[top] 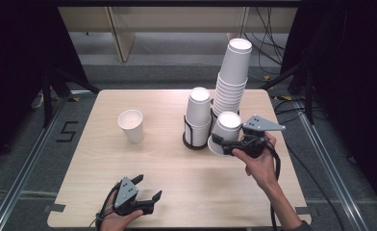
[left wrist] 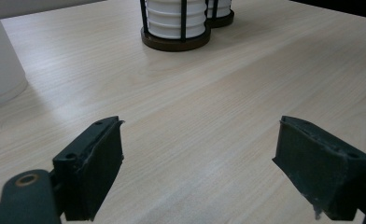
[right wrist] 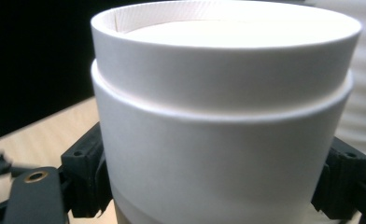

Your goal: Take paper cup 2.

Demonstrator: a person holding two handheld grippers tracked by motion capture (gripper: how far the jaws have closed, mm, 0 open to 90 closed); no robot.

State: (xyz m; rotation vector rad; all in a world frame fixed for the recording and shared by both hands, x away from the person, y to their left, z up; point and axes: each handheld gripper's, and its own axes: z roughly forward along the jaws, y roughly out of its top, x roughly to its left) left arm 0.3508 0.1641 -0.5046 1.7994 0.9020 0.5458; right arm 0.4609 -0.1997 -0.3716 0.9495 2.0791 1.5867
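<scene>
Right gripper (top: 220,142) clamped on a white paper cup (top: 226,127), a second nested inside, just right of the black cup holder (top: 194,142). Two cup stacks there: short stack (top: 198,113) in the holder, tall stack (top: 232,77) behind. One loose cup (top: 131,126) well left. Left gripper (top: 148,186) near the front edge, jaws apart, empty. On the floor, left: "5" (top: 66,131).

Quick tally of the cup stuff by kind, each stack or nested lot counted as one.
Cup stacks in holders: 2
Wire holders: 2
Loose upright cup: 1
Nested cups in right gripper: 1
Total: 6
</scene>
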